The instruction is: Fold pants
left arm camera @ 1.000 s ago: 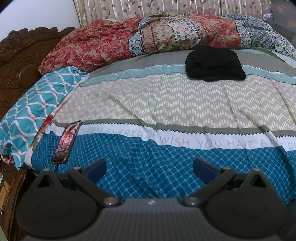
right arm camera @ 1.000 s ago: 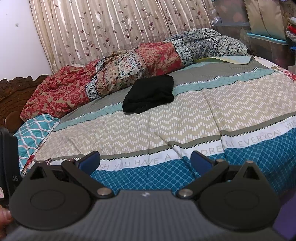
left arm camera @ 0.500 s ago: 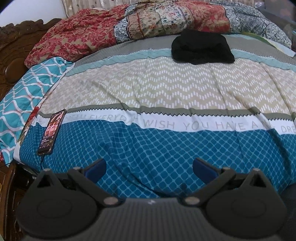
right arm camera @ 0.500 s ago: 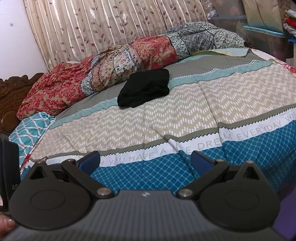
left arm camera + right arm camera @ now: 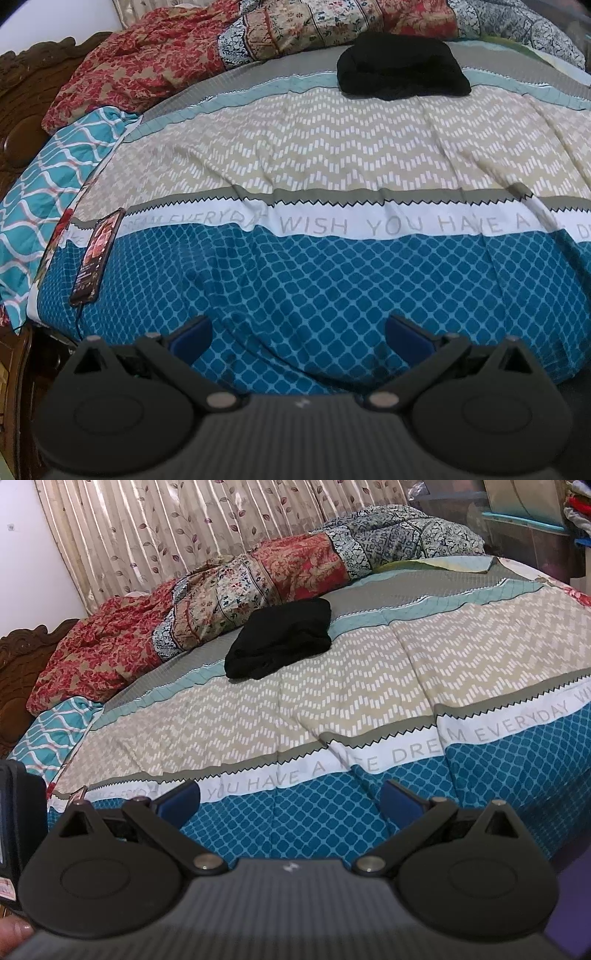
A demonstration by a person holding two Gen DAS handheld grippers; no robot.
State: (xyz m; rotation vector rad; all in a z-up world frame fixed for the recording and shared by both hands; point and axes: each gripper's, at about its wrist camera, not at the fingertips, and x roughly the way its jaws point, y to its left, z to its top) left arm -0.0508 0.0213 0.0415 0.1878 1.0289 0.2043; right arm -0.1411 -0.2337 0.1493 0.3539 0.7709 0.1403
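Black pants (image 5: 402, 68) are seen bunched in a soft, lumpy heap at the far side of the bed, on the quilted bedspread (image 5: 332, 162). "WISH YOU HAVE A" can be read on its white band. Left tool (image 5: 298, 332) and right tool (image 5: 291, 799) are both held spread wide, nothing gripped, well short of the pants.

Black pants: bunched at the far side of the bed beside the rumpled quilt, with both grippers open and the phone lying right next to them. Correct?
Not quite. The phone lies near the bed's front-left edge, far from the black pants, as the left wrist view shows. Left gripper and right gripper are open.
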